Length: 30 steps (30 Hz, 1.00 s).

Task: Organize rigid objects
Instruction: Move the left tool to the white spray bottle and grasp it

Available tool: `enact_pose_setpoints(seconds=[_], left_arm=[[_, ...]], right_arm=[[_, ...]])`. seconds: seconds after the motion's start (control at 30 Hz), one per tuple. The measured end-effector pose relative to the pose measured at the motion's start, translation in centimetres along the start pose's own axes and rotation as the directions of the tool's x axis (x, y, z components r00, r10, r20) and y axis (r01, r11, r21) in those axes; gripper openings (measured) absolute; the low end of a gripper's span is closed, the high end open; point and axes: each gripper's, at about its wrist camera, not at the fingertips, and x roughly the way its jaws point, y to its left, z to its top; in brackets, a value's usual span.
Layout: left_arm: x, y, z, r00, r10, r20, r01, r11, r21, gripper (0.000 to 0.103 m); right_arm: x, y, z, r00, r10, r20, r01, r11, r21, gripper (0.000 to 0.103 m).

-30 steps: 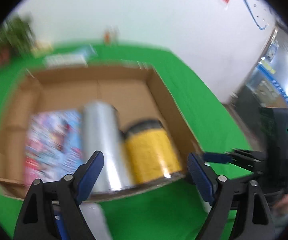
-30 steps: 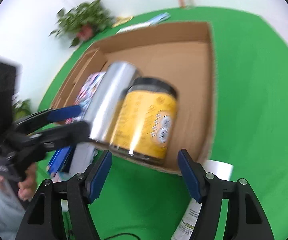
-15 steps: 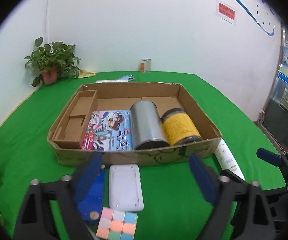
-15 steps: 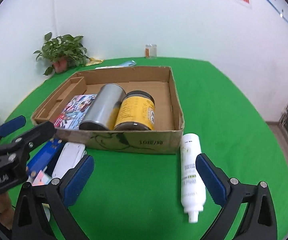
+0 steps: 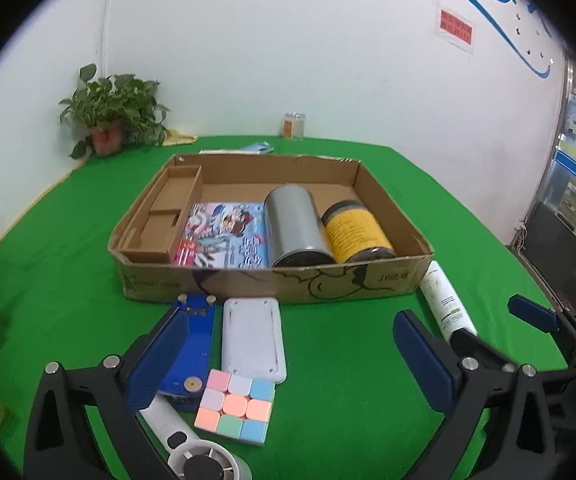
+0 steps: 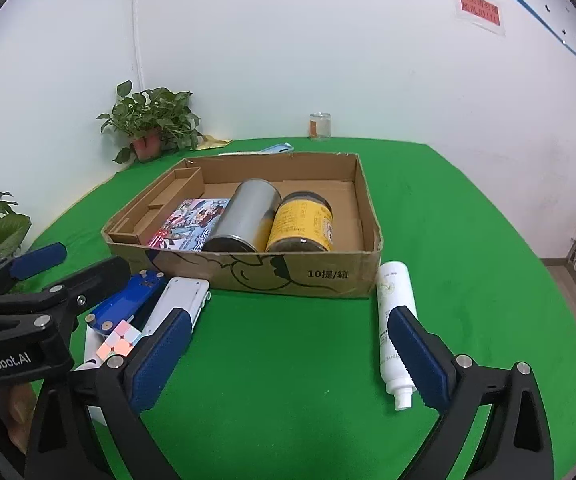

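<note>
**Trainee:** Why is the cardboard box (image 5: 271, 284) only part filled?

**Observer:** Three items lie flat along its near wall: a picture booklet (image 5: 223, 236), a silver metal can (image 5: 296, 226) on its side, and a yellow-labelled jar (image 5: 354, 232) on its side touching the can. My judgement is that lying down keeps them below the rim and packed side by side. The divided compartment at the box's left end holds nothing.

**Trainee:** What is outside the box?

**Observer:** On the green cloth, just in front of the near wall: a blue flat device (image 5: 193, 344), a white flat case (image 5: 253, 338) beside it, a pastel puzzle cube (image 5: 233, 410) touching the case's near end, and a small white handheld fan (image 5: 191, 452). A white bottle (image 6: 394, 320) lies at the box's right front corner, cap toward the camera.

**Trainee:** Gripper condition?

**Observer:** The left gripper (image 5: 288, 360) has its fingers spread wide, gripping nothing, above the cube and case. The right gripper (image 6: 288, 352) is likewise spread and unloaded, its right finger (image 6: 420, 364) overlapping the bottle in view; I cannot tell whether they touch.

**Trainee:** Probable next step?

**Observer:** Likely the bottle for the right, the cube for the left. The bottle may roll when pinched.
</note>
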Motion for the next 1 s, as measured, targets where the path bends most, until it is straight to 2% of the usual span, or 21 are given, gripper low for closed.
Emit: enact_pose_setpoints(seconds=[0.1,0.2,0.3,0.37,0.4,0.53,0.6,0.7,0.8,0.87,0.9,0.93,1.0], left_arm=[[1.0,0.3,-0.8,0.999,-0.015,-0.045,0.014,1.000,-0.019,0.102],[1.9,0.4,-1.5,0.996,-0.024,-0.087,0.021,0.999,-0.041,0.102],[2.6,0.4,-1.9,0.992,-0.045,-0.120,0.039,0.998,-0.053,0.102],[2.7,0.2,-2.1,0.990,-0.059,-0.130,0.053,0.997,-0.051,0.102],[2.7,0.1,-2.1,0.989,-0.066,-0.132,0.060,0.997,-0.051,0.102],[2.8,0.0,-2.4,0.980,-0.122,-0.154,0.113,0.992,-0.062,0.102],[3.1,-0.1,-2.6,0.970,-0.163,-0.182,0.152,0.986,-0.072,0.102],[3.7,-0.5,-3.4,0.945,-0.230,-0.233,0.215,0.972,-0.090,0.102],[4.5,-1.5,-4.5,0.904,-0.312,-0.293,0.291,0.950,-0.113,0.102],[5.0,-2.1,-5.2,0.872,-0.358,-0.334,0.333,0.934,-0.132,0.102],[5.4,-2.4,-5.6,0.848,-0.389,-0.359,0.359,0.921,-0.150,0.102],[5.6,-2.6,-5.8,0.833,-0.409,-0.372,0.375,0.913,-0.163,0.102],[6.1,-2.7,-6.2,0.806,-0.441,-0.395,0.394,0.898,-0.196,0.101]], right_arm=[[2.2,-4.1,-0.6,0.998,-0.042,-0.047,0.045,0.997,0.067,0.098],[5.5,-8.7,-1.3,0.987,-0.050,-0.154,0.076,0.983,0.169,0.084],[8.7,-11.0,-1.9,0.971,-0.065,-0.231,0.107,0.979,0.173,0.073],[10.4,-11.7,-2.4,0.961,-0.027,-0.276,0.084,0.977,0.197,0.061],[11.1,-11.9,-2.7,0.952,-0.017,-0.305,0.084,0.975,0.207,0.044],[10.9,-11.2,-3.9,0.951,-0.033,-0.307,0.089,0.981,0.171,0.042],[9.7,-10.6,-5.2,0.946,-0.041,-0.321,0.095,0.984,0.153,0.042],[7.0,-8.2,-7.2,0.935,-0.062,-0.348,0.091,0.993,0.069,0.042],[5.4,-5.3,-8.6,0.926,-0.072,-0.372,0.071,0.997,-0.015,0.042],[4.6,-3.5,-9.0,0.928,-0.041,-0.371,0.032,0.999,-0.031,0.044],[4.2,-2.8,-9.1,0.934,-0.014,-0.357,0.005,1.000,-0.027,0.051],[3.8,-2.2,-8.9,0.939,0.007,-0.343,-0.015,1.000,-0.019,0.064],[3.2,-1.9,-8.6,0.949,0.052,-0.311,-0.051,0.999,0.011,0.072]])
